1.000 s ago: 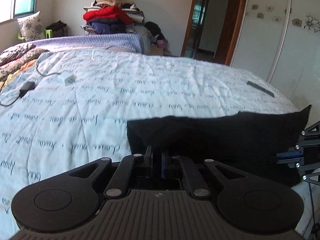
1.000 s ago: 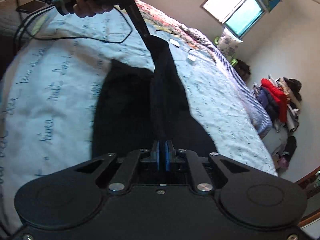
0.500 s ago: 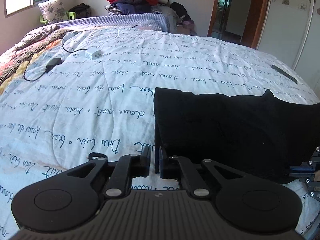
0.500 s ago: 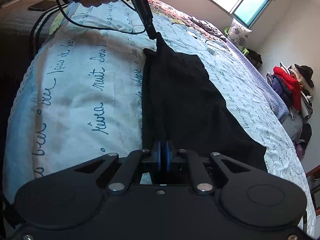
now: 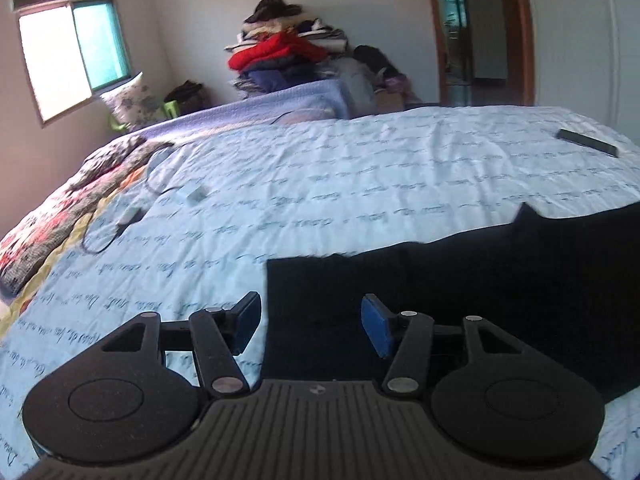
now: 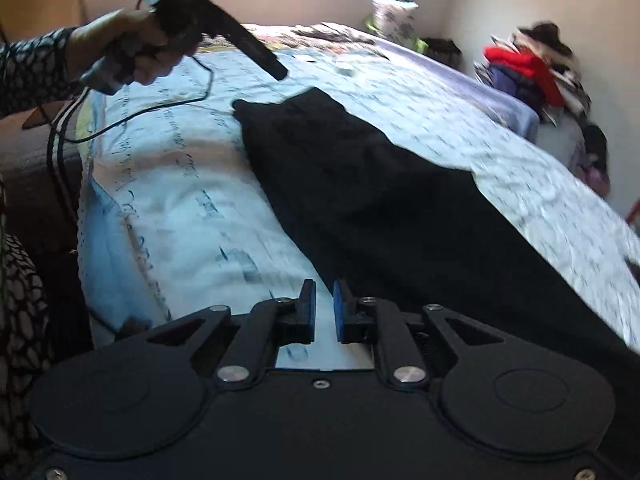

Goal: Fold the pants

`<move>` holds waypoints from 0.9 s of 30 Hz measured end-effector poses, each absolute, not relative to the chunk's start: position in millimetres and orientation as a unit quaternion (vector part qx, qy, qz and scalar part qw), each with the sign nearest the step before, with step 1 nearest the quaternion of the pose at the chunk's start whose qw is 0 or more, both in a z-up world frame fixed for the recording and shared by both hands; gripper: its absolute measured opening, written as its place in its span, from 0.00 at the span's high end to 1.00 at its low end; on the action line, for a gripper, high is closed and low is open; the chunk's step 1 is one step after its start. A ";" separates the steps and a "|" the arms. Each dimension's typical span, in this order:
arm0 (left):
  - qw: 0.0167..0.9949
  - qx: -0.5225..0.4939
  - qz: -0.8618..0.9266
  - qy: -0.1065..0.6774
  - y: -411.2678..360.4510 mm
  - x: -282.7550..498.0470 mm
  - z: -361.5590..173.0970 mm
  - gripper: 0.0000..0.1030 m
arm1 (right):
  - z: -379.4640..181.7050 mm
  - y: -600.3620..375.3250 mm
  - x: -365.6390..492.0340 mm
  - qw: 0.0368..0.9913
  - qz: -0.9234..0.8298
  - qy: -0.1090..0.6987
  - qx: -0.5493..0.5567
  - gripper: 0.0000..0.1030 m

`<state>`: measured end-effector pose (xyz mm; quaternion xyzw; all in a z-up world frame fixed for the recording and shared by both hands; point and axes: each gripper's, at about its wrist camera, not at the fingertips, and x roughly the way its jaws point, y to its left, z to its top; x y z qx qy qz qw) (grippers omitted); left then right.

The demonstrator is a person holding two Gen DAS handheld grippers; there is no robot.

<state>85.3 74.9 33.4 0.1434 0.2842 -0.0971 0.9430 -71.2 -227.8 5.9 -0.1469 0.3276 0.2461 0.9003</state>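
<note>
Both tongs have let go since a second ago: then each was pinched on a black edge held off the bed, and now the long black fabric pants [image 5: 460, 280] lie flat on the pale blue quilted bedspread with script lettering [image 5: 360, 168], released. Left gripper [image 5: 310, 328] stands with its blue-padded jaws spread wide and empty, and has lifted back from the cloth, as the right wrist view shows it raised in the person's hand above the far end. Right gripper [image 6: 324, 312] has parted only a little, a narrow gap between its pads, nothing in it.

From the left wrist view, a squared end of the pants sits directly ahead of the left tongs, its edge running between the two fingers, close below but seemingly not touched. From the right wrist view, the pants [image 6: 380, 184] stretch away diagonally, with the near part passing just to the right of the right tongs, whose tips hover over bare bedspread beside the cloth edge.

I judge the garment light, soft and limp: it will sag and drag wherever it is unsupported, and doubled layers may slide apart. Best hold looks like the two corners of one end, pinching through all layers, so the next fold carries over evenly
</note>
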 end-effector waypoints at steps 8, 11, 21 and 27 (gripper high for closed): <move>0.850 0.266 -0.392 0.231 -63.7 28.4 6.1 0.27 | 23.1 -359.4 -80.4 0.937 0.107 0.270 0.193 0.80; 0.826 0.320 -0.417 0.205 -106.1 11.3 -19.4 0.28 | -22.4 -383.1 -45.7 0.909 0.040 0.295 0.292 0.71; 0.808 0.383 -0.403 0.196 -139.3 11.7 -61.0 0.43 | -63.1 -384.2 2.8 0.865 -0.002 0.286 0.413 0.54; 0.803 0.340 -0.434 0.227 -129.5 21.1 -59.2 0.87 | -50.4 -368.0 1.4 0.893 -0.011 0.264 0.365 0.94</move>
